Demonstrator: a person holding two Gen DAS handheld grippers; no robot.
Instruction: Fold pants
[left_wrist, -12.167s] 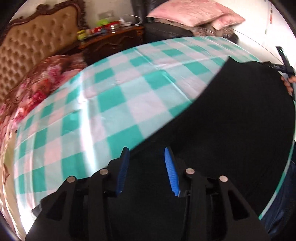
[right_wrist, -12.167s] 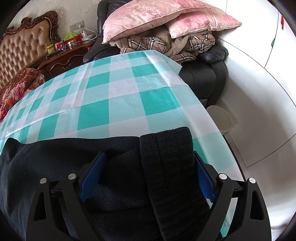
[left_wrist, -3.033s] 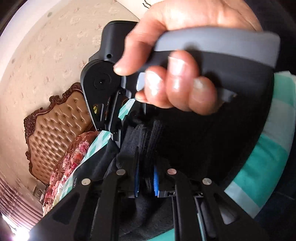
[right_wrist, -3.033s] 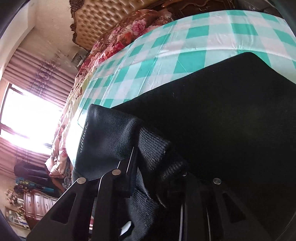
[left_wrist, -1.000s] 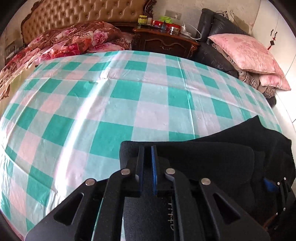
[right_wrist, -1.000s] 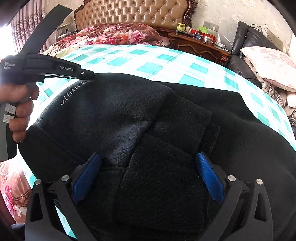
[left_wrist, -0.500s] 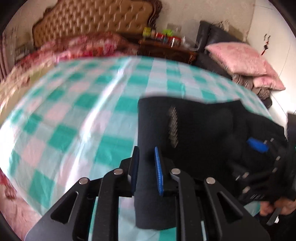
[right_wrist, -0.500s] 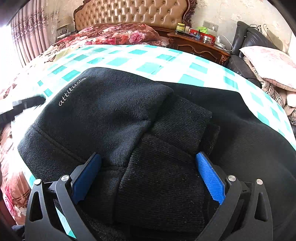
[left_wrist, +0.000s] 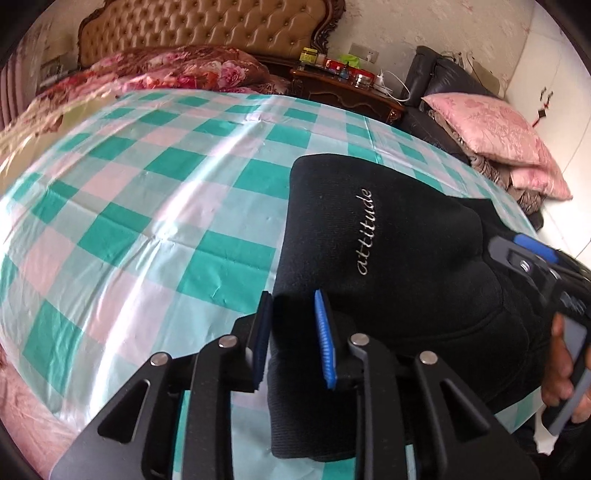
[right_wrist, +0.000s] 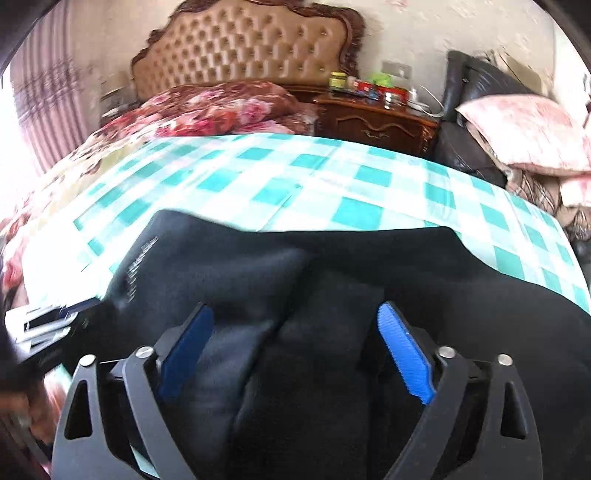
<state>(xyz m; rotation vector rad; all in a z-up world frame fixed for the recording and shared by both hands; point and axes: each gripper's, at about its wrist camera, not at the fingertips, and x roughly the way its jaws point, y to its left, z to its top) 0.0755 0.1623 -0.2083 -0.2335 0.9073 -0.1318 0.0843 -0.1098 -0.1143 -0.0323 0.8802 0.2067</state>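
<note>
Black folded pants (left_wrist: 388, 266) with the white word "attitude" lie on the green-and-white checked cloth (left_wrist: 155, 206). My left gripper (left_wrist: 293, 325) hangs at their near left edge; its jaws are opening, the edge lies between them, and the pads are not pressing on it. My right gripper (right_wrist: 295, 332) hovers over the bunched black fabric (right_wrist: 332, 295) with jaws wide but closing, its pads clear of the cloth. In the left wrist view the right gripper (left_wrist: 532, 254) and the hand (left_wrist: 565, 369) holding it show at the right.
A tufted headboard (right_wrist: 243, 55) and floral quilt (right_wrist: 221, 107) lie beyond the table. A dark wooden nightstand (right_wrist: 373, 118) carries jars. A black sofa (left_wrist: 443, 77) holds pink pillows (left_wrist: 495, 125). The cloth's near edge (left_wrist: 55, 398) drops off at the lower left.
The left gripper's jaws have spread apart from nearly shut, at the pants' left edge. The right gripper has drawn back and up, and its jaws have narrowed a little.
</note>
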